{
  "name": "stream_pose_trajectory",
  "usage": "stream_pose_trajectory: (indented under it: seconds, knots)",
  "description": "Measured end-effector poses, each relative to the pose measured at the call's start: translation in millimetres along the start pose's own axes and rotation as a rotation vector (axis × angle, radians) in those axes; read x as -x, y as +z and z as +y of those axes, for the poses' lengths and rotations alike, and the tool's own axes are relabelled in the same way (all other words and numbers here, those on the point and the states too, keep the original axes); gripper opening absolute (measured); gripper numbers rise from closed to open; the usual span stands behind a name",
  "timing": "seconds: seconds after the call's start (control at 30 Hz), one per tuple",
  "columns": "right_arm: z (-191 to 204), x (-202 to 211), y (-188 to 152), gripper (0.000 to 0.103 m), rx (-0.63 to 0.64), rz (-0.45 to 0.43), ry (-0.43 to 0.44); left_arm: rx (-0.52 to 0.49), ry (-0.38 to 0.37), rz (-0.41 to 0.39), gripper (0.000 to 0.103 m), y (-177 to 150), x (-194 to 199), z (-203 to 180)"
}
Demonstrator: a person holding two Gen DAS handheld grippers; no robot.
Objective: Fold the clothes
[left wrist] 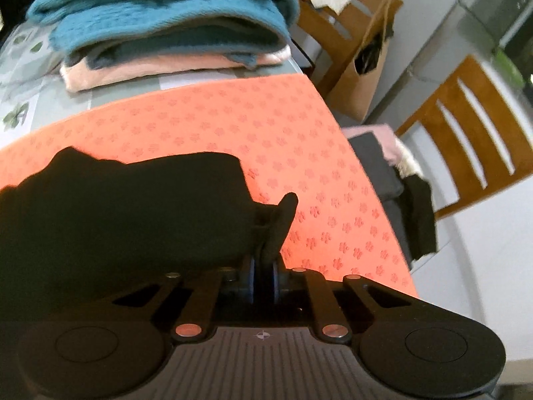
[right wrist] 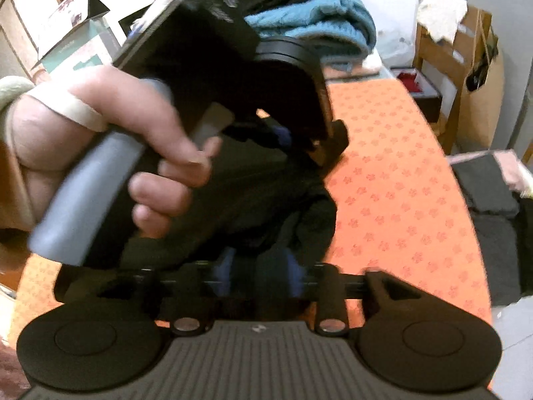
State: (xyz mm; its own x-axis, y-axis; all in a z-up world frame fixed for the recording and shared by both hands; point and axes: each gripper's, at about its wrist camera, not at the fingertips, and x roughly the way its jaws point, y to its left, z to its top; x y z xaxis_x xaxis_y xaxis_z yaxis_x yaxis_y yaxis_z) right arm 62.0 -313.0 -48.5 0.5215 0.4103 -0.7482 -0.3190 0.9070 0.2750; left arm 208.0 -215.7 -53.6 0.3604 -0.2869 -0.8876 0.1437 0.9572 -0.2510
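Note:
A black garment (left wrist: 133, 220) lies bunched on the orange flower-patterned mat (left wrist: 299, 140). My left gripper (left wrist: 265, 276) is shut on a fold of the garment's right edge, and a flap of cloth stands up just beyond the pads. In the right wrist view a hand (right wrist: 110, 153) holds that left gripper (right wrist: 283, 135) over the black garment (right wrist: 299, 226). My right gripper (right wrist: 260, 275) sits just in front of the same garment. Its blue pads (right wrist: 293, 276) stand apart, with dark cloth lying loose between them.
Folded clothes are stacked at the mat's far end: a teal sweater (left wrist: 173, 10) over a pink one (left wrist: 110, 73). Wooden chairs (left wrist: 473, 126) and a paper bag (left wrist: 363, 76) stand right of the table. More dark and pink clothes (right wrist: 489, 193) lie on a seat there.

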Motion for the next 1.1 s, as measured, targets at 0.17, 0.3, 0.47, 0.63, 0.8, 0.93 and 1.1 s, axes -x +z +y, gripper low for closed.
stream_pose_trajectory:
  seconds: [0.17, 0.3, 0.47, 0.63, 0.8, 0.93, 1.1]
  knots:
    - [11.5, -4.8, 2.0, 0.050, 0.082, -0.012, -0.041, 0.090, -0.057, -0.062, 0.012, -7.4, 27.6, 26.4]
    - [20.1, 2.9, 6.1, 0.057, 0.112, -0.008, 0.064, 0.159, -0.111, -0.124, 0.011, -17.0, 52.8, 60.8]
    - [30.0, 10.6, 13.7, 0.057, 0.125, 0.041, 0.237, 0.250, -0.138, -0.158, 0.011, -39.0, 75.2, 119.4]
    - [41.9, 9.5, 18.9, 0.057, 0.184, 0.066, 0.274, 0.337, -0.154, -0.168, 0.011, -67.6, 77.1, 170.2]
    - [55.1, 1.0, 21.1, 0.057, 0.198, 0.087, 0.313, 0.403, -0.204, -0.185, 0.011, -89.8, 62.8, 203.0]
    - [56.8, 9.1, 30.4, 0.057, 0.157, 0.042, 0.388, 0.487, -0.262, -0.214, 0.012, -96.1, 53.2, 219.3]
    - [51.1, 25.1, 38.3, 0.057, 0.118, -0.018, 0.434, 0.567, -0.269, -0.217, 0.012, -105.7, 48.8, 234.0]
